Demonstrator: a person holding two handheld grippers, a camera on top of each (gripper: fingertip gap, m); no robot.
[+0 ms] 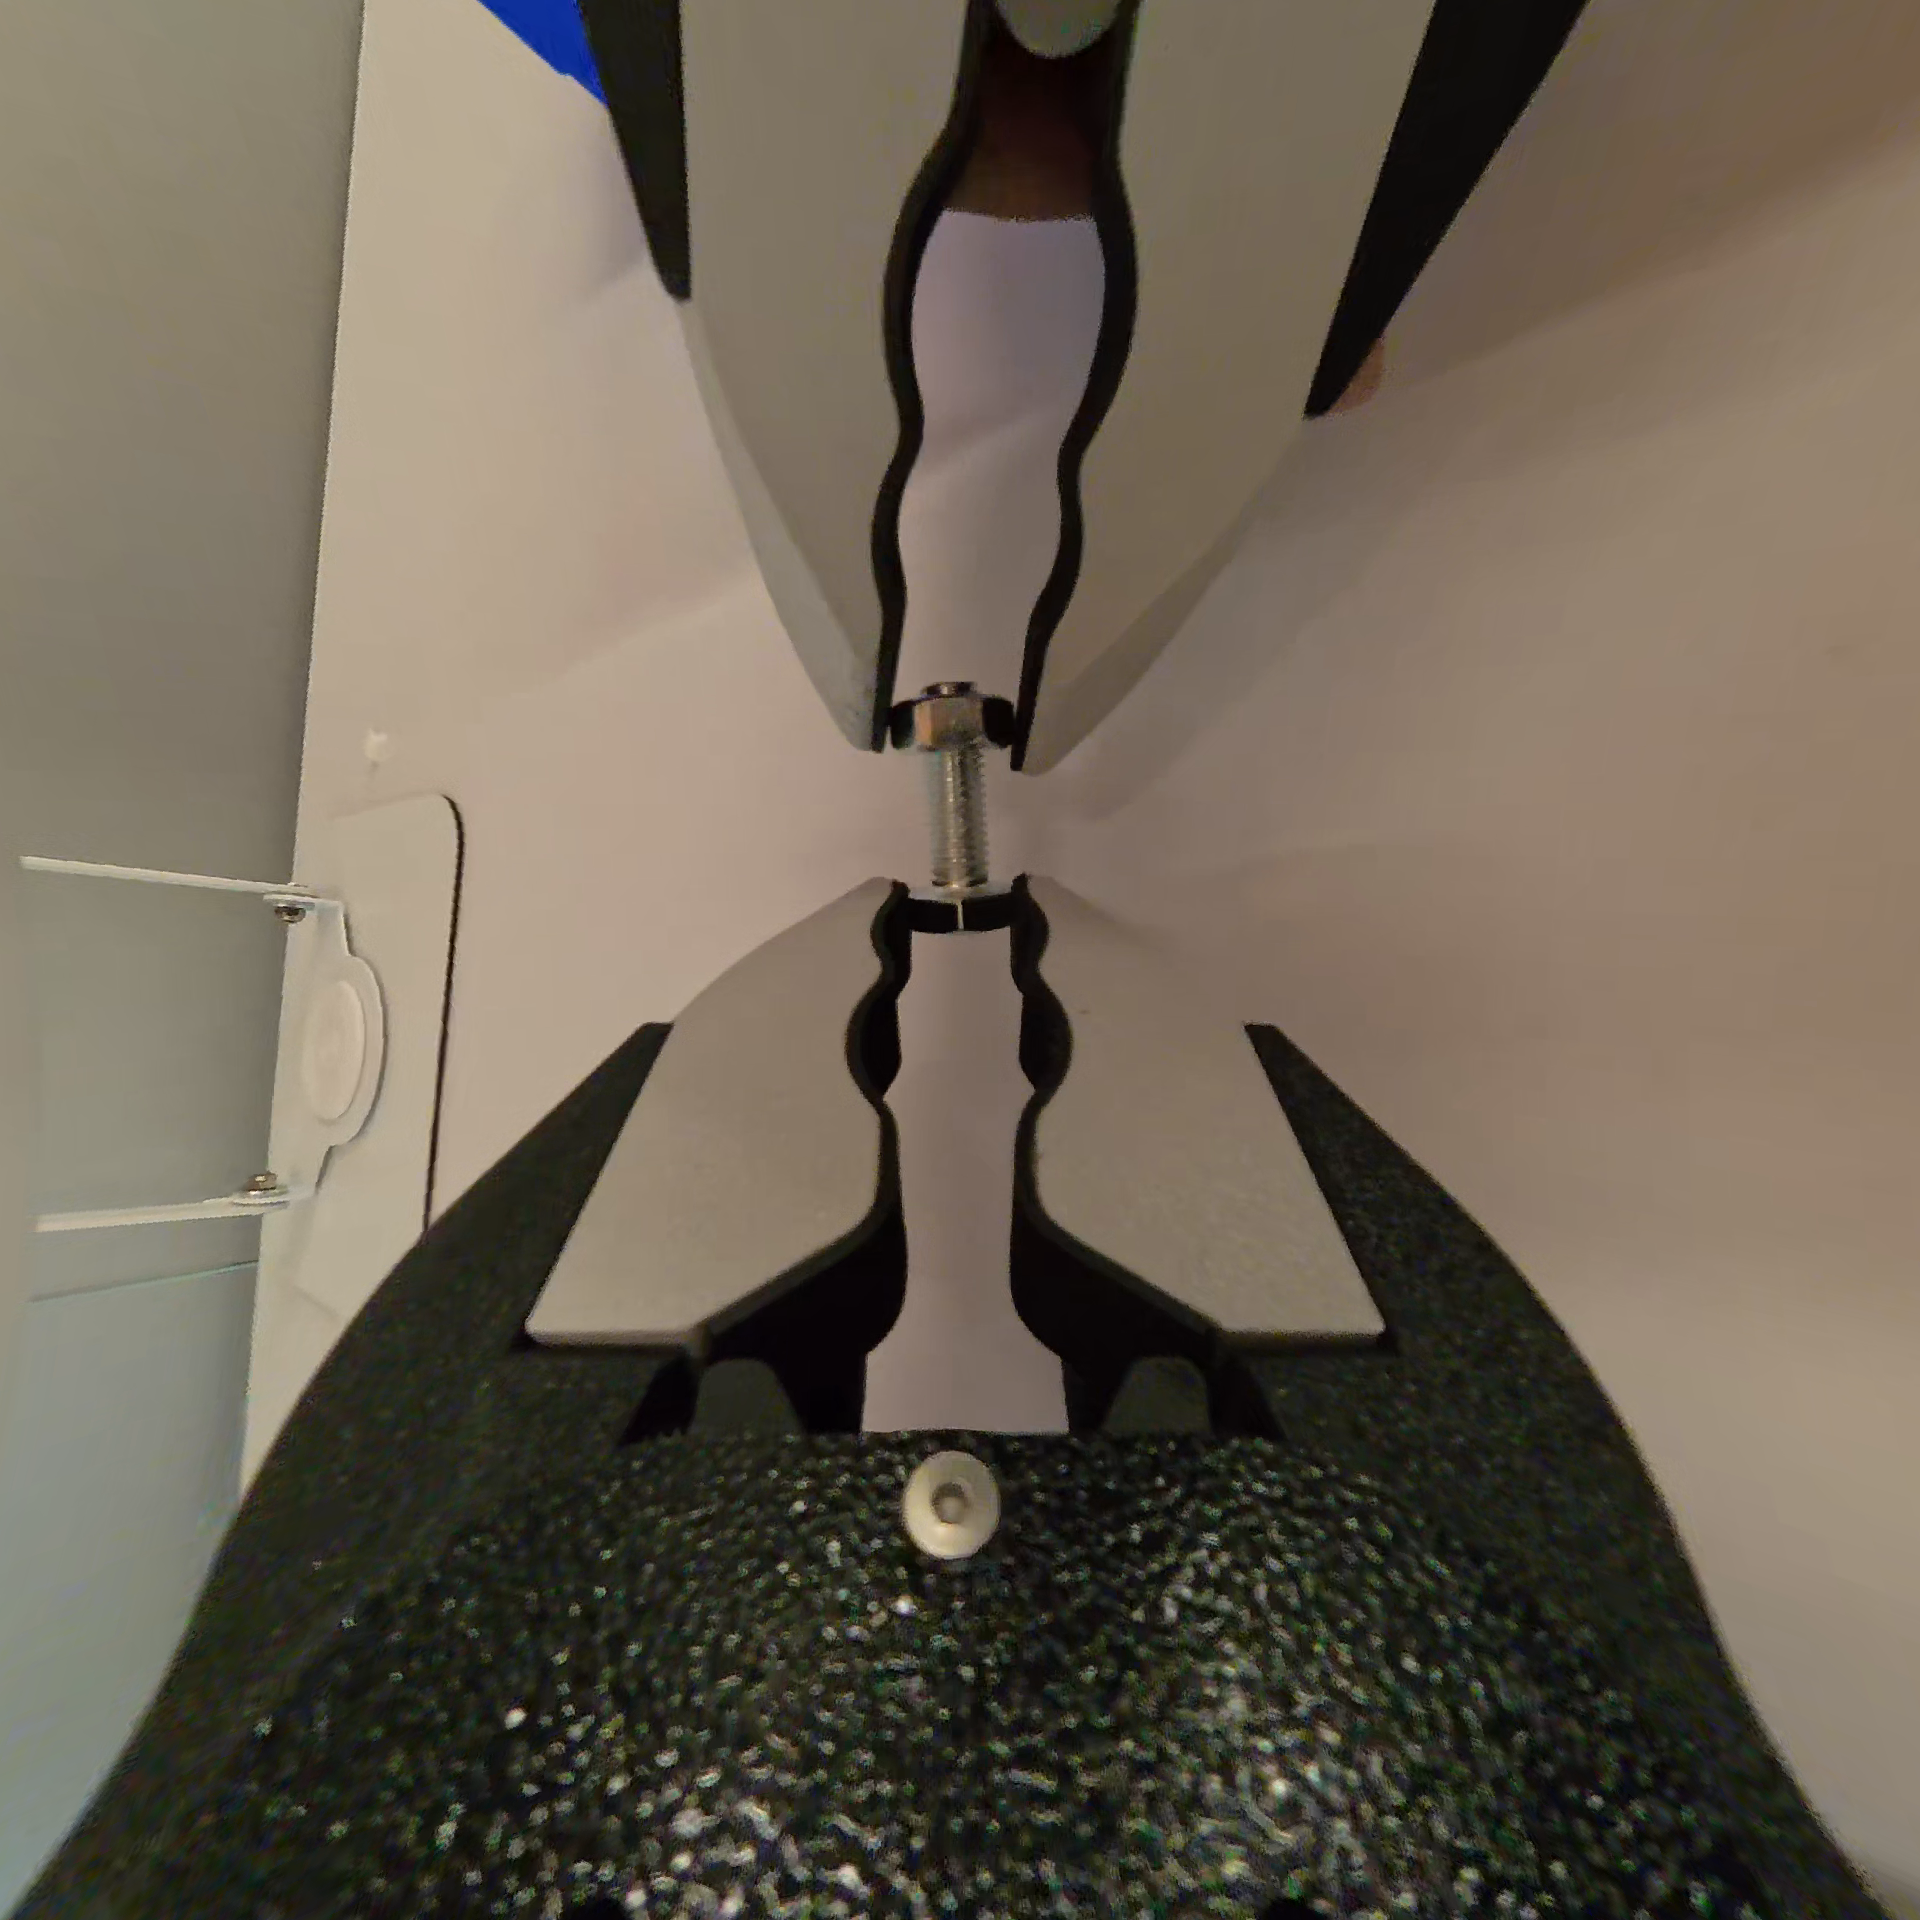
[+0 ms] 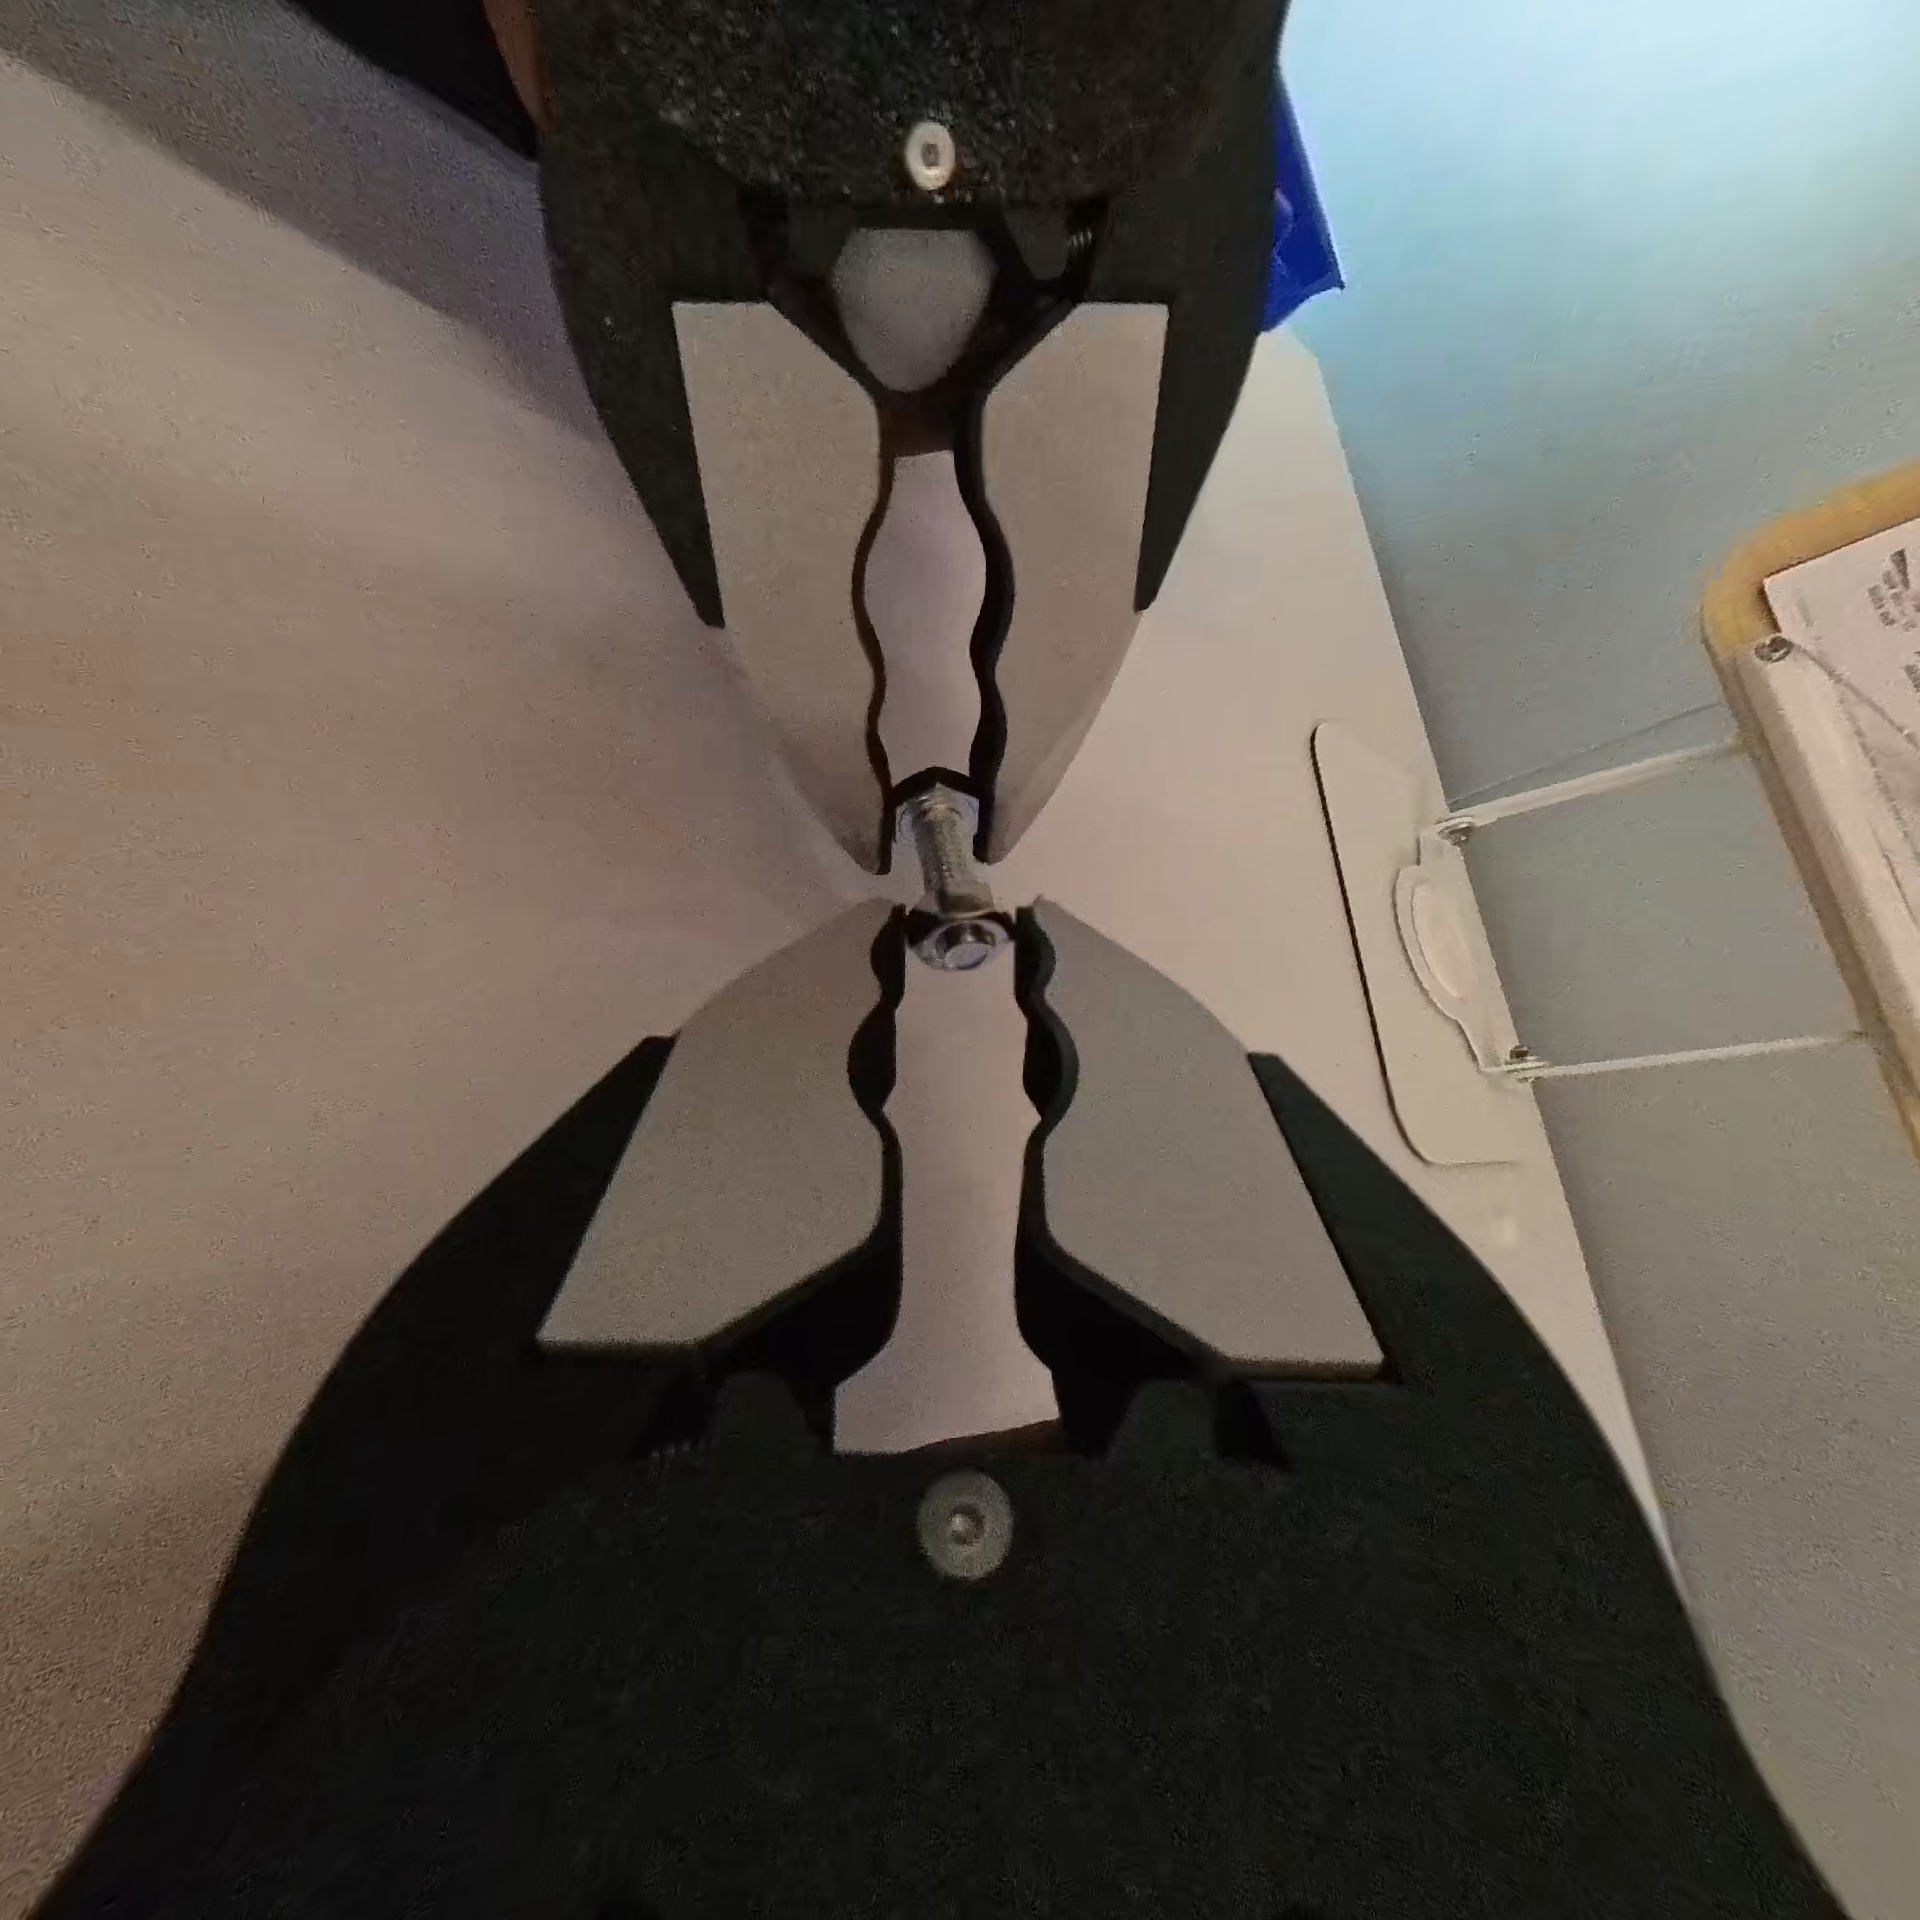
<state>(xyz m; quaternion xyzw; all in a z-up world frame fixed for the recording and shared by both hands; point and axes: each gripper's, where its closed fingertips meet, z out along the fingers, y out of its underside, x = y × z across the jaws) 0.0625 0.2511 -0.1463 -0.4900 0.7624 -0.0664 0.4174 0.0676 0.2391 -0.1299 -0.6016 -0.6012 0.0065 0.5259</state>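
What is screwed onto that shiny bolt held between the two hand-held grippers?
A silver hex nut sits at the far end of the bolt. The bolt's head is mostly covered by the near fingertips.

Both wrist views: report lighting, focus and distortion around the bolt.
Left wrist view: the bolt is sharp under warm, even light, with glints on the speckled left gripper body; edges bow from the wide lens. Right wrist view: softer and dimmer, the nut slightly blurred, a cool bluish cast on the wall.
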